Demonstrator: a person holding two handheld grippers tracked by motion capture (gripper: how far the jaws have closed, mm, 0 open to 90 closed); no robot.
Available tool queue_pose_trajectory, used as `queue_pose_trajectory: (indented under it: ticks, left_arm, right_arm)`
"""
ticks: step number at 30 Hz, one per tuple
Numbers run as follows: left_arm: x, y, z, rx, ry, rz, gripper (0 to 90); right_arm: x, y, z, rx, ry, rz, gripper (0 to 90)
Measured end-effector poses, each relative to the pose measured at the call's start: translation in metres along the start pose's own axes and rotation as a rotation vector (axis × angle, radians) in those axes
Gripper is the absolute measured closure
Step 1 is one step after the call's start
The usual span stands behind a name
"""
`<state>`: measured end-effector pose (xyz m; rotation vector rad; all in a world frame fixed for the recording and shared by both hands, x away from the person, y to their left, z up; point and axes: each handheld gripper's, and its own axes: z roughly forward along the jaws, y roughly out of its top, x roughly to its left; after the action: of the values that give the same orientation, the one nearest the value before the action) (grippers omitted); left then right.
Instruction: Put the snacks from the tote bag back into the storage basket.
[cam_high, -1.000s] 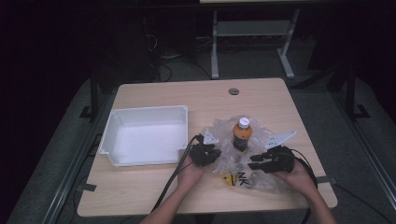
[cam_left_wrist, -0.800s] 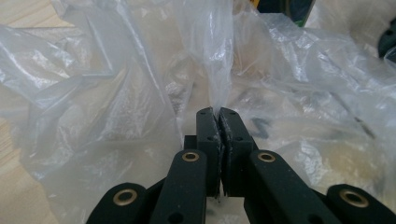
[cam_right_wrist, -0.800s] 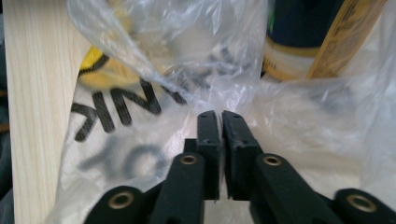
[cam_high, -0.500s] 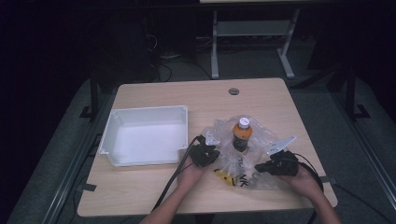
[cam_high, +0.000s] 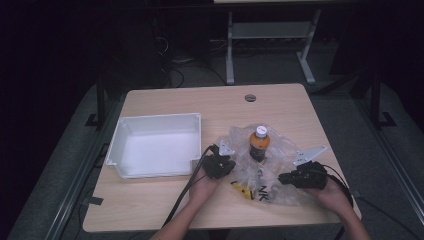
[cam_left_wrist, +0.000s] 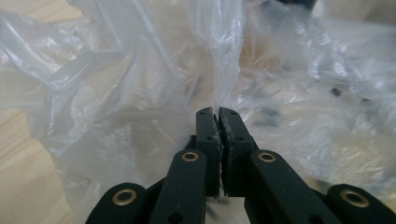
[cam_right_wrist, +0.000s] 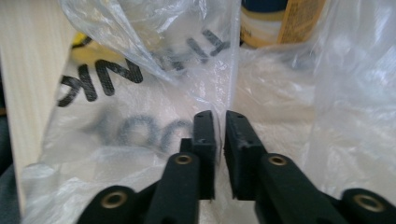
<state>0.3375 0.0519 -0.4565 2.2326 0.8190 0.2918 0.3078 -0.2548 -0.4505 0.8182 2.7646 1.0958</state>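
Both grippers clamped on plastic bag (cam_high: 272, 165): left gripper (cam_left_wrist: 218, 122) pinches a fold, right gripper (cam_right_wrist: 219, 123) pinches film. Bottle (cam_high: 259, 144) upright btwn my fingers, ahead. Pull edges apart evenly, slow, w/o tipping it.

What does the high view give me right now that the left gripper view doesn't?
High view alone: the white bin left of the bag, the orange bottle standing upright among the plastic, and the right gripper at the bag's right side. Left gripper view alone: the left gripper with its jaws closed on a fold of film. Both share the clear plastic bag lying crumpled on the wooden table.
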Motion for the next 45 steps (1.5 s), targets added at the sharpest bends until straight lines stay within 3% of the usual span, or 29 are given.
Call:
queue_pose_trajectory:
  ticks: [4,9,15,16,20,24,26,30,34,36,37,40,41,44,45]
  left_arm:
    - [0.000,0.005,-0.014,-0.045,-0.013,-0.003,82.9]
    - [0.004,0.016,-0.029,-0.087,-0.031,-0.017,79.2]
    - [0.009,0.029,-0.040,-0.129,-0.043,-0.015,74.1]
    - [0.012,0.035,-0.042,-0.148,-0.048,-0.017,71.8]
    - [0.018,0.049,-0.042,-0.170,-0.048,-0.029,65.1]
    - [0.024,0.063,-0.036,-0.185,-0.052,-0.070,55.8]
    - [0.027,0.068,-0.031,-0.176,-0.060,-0.077,51.9]
    - [0.030,0.072,-0.017,-0.156,-0.033,-0.089,48.5]
    - [0.033,0.071,-0.004,-0.127,-0.014,-0.108,55.0]
    - [0.034,0.070,-0.001,-0.122,-0.011,-0.111,62.5]
    - [0.034,0.070,0.001,-0.121,-0.006,-0.113,62.5]
    - [0.035,0.069,0.007,-0.127,-0.022,-0.132,74.9]
    - [0.035,0.068,0.012,-0.121,-0.025,-0.137,82.1]
    - [0.033,0.066,0.018,-0.111,-0.020,-0.136,87.2]
    - [0.033,0.066,0.018,-0.111,-0.020,-0.136,88.2]
  right_arm:
    - [0.000,0.002,-0.012,-0.045,-0.006,0.002,67.0]
    - [-0.002,0.005,-0.032,-0.103,-0.028,0.004,59.1]
    - [-0.015,0.015,-0.045,-0.143,-0.067,0.011,54.1]
    - [-0.022,0.021,-0.048,-0.168,-0.082,0.017,52.9]
    - [-0.037,0.035,-0.051,-0.195,-0.085,0.026,51.8]
    - [-0.052,0.049,-0.046,-0.190,-0.088,0.023,50.9]
    - [-0.059,0.055,-0.041,-0.191,-0.075,0.029,50.2]
    - [-0.071,0.062,-0.028,-0.180,-0.041,0.036,49.3]
    - [-0.080,0.065,-0.011,-0.173,-0.011,0.029,49.9]
    - [-0.082,0.065,-0.006,-0.161,-0.003,0.029,51.3]
    - [-0.083,0.066,-0.001,-0.148,-0.006,0.028,54.2]
    - [-0.089,0.064,0.010,-0.126,0.009,0.045,66.5]
    - [-0.091,0.063,0.016,-0.129,0.026,0.050,75.6]
    - [-0.090,0.063,0.023,-0.106,0.042,0.046,87.5]
    - [-0.090,0.063,0.023,-0.106,0.042,0.046,87.5]
